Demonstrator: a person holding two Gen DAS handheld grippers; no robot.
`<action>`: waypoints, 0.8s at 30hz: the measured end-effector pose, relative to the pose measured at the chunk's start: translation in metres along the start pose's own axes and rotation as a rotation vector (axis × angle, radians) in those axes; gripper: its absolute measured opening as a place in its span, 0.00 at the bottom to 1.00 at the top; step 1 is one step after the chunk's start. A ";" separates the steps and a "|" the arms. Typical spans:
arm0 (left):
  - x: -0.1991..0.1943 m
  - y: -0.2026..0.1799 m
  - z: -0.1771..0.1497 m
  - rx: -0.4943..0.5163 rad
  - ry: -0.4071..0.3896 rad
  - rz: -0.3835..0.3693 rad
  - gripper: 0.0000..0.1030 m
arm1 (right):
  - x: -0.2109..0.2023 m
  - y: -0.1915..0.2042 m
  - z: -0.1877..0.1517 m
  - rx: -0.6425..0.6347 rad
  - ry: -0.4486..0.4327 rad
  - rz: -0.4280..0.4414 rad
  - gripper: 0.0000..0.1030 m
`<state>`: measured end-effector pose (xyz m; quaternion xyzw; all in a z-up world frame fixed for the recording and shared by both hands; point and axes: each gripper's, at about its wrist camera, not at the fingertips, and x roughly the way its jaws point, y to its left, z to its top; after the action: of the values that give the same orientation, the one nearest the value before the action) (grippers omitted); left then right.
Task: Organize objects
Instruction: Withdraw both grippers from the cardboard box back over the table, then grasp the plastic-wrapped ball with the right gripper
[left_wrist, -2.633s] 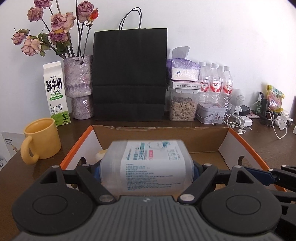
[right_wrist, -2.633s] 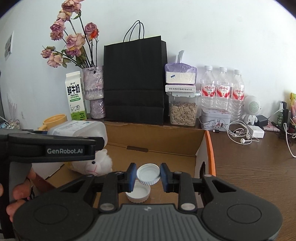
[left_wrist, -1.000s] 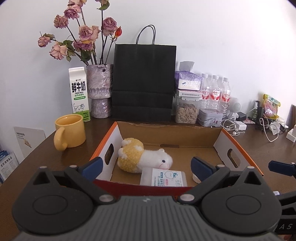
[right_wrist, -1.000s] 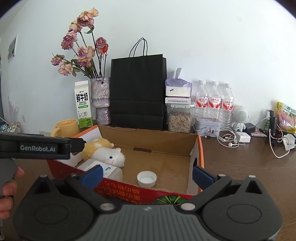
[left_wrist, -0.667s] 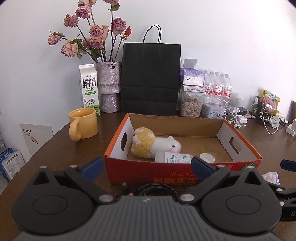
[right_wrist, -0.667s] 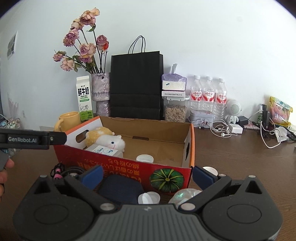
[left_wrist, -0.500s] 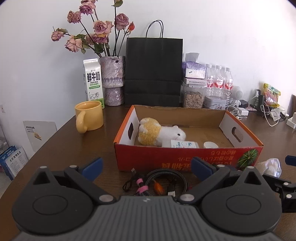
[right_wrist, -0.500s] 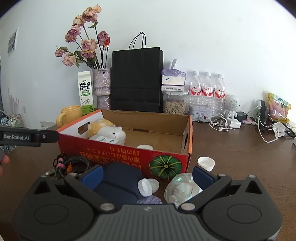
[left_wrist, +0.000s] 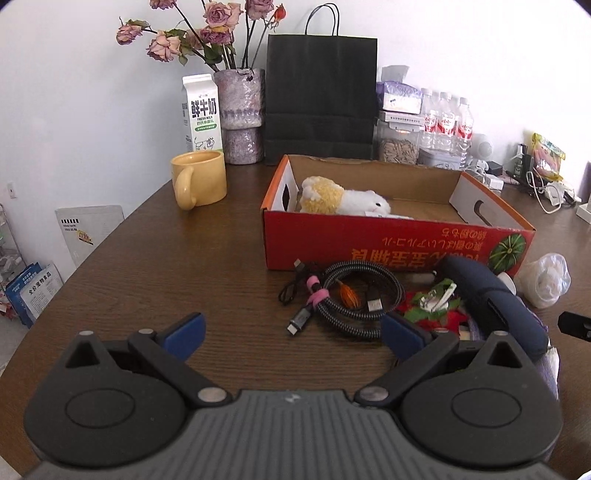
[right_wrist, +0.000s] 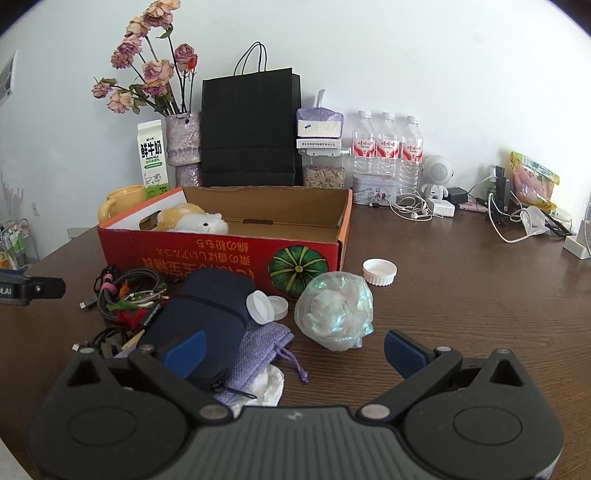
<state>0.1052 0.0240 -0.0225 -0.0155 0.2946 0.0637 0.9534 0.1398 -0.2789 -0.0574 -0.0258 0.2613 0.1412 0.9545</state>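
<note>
Both tongs sit wide apart and empty over the dark wooden surface (left_wrist: 155, 266). The left tongs (left_wrist: 291, 332) hover short of a coiled braided cable (left_wrist: 351, 291) bound with a pink strap, which lies just in front of the red cardboard box (left_wrist: 388, 243). The right tongs (right_wrist: 293, 349) hang above the clutter: a dark blue pouch (right_wrist: 207, 306) lies in front of the box's pumpkin picture, with a lilac drawstring bag (right_wrist: 262, 350) tucked against its near side and a crumpled white tissue (right_wrist: 269, 384) under that. Two small white caps (right_wrist: 266, 304) rest between the pouch and a shiny wrapped bundle (right_wrist: 334, 310), and a larger white lid (right_wrist: 379, 271) sits alone off the box's right corner. A red-and-green tangle with a metal clip (right_wrist: 133, 302) lies between cable and pouch. Inside the box, a yellow-and-white plush toy (left_wrist: 341, 197) lies along the left end. Behind the box stand a yellow mug (left_wrist: 199, 179), a milk carton (left_wrist: 202, 112), a vase of dried roses (left_wrist: 240, 110), a black paper bag (left_wrist: 321, 99) and three water bottles (right_wrist: 386, 147).
</note>
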 end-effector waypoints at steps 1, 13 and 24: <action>0.001 0.000 -0.001 0.001 0.005 -0.001 1.00 | 0.000 -0.002 -0.002 0.002 0.003 -0.003 1.00; 0.015 -0.004 0.000 -0.007 0.041 -0.005 1.00 | 0.017 -0.021 0.001 0.022 0.020 -0.031 1.00; 0.020 -0.009 0.002 -0.004 0.047 0.000 1.00 | 0.055 -0.033 0.017 0.020 0.028 -0.018 0.76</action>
<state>0.1243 0.0173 -0.0320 -0.0188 0.3169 0.0639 0.9461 0.2031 -0.2944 -0.0717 -0.0207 0.2756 0.1294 0.9523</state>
